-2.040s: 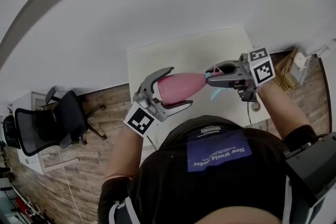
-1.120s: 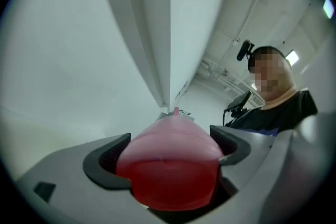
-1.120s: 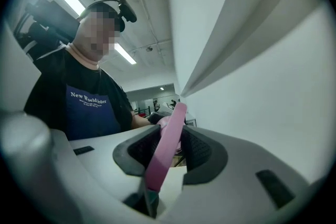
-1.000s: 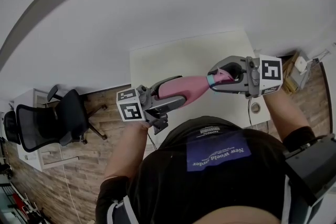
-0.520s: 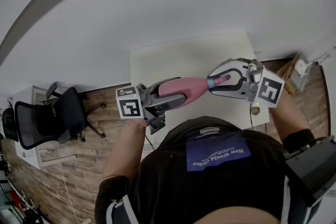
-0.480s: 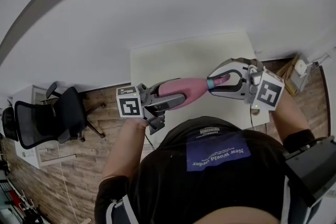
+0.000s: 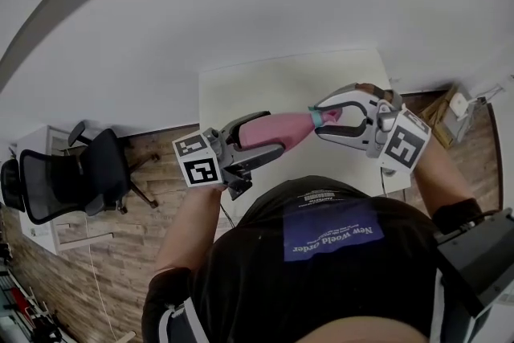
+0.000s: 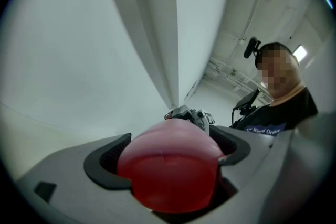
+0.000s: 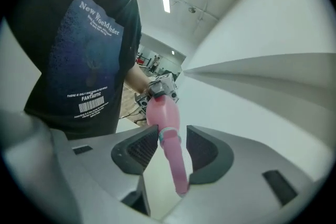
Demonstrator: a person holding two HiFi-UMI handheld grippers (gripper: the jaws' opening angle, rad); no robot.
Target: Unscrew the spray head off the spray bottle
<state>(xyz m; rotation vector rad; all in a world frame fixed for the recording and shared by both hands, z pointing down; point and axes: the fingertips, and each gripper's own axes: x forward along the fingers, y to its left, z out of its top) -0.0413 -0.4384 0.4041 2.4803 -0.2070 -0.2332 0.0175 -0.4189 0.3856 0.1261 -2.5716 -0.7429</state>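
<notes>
A pink spray bottle (image 7: 273,128) is held level above the white table (image 7: 241,88). My left gripper (image 7: 267,134) is shut on its body; in the left gripper view the bottle's round base (image 8: 170,176) fills the space between the jaws of the left gripper (image 8: 172,155). My right gripper (image 7: 319,119) reaches around the neck end. In the right gripper view the teal collar (image 9: 169,139) and the pink spray head (image 9: 178,168) lie between the dark pads (image 9: 140,148) of the right gripper (image 9: 172,147). Those jaws are opening, and a gap shows beside the collar.
A black office chair (image 7: 76,181) stands on the wooden floor (image 7: 120,253) to the left. Wooden pieces and small items (image 7: 450,104) sit past the table's right edge. A person's dark shirt (image 7: 321,253) fills the near side.
The right gripper has turned about the bottle's neck, its marker cube swinging lower, and its jaws have spread a little. The left gripper still holds the bottle, raised slightly.
</notes>
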